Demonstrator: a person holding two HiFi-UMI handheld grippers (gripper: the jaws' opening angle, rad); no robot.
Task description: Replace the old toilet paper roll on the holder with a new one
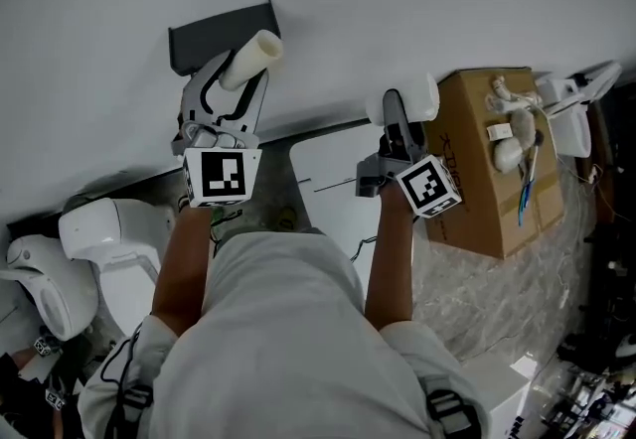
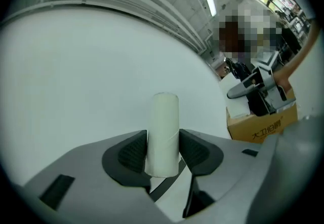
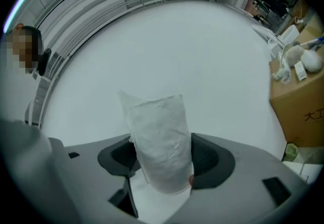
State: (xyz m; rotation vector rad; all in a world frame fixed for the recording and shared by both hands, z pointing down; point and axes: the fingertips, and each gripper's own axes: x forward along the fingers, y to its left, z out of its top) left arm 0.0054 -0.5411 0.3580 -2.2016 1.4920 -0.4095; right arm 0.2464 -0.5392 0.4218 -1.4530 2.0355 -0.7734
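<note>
A dark grey holder (image 1: 204, 38) is fixed to the white wall. Just in front of its right end, my left gripper (image 1: 241, 77) is shut on a bare cream cardboard tube (image 1: 252, 58). In the left gripper view that tube (image 2: 163, 132) stands upright, pinched between both pads. To the right, my right gripper (image 1: 405, 111) is shut on a white toilet paper roll (image 1: 409, 97), held near the wall. In the right gripper view this roll (image 3: 161, 142) fills the gap between the jaws, with a loose torn sheet at its top.
A brown cardboard box (image 1: 487, 179) with small white items on top stands at the right by the wall. A white toilet (image 1: 104, 243) sits at the lower left. Clear plastic sheeting (image 1: 517, 298) covers the floor on the right.
</note>
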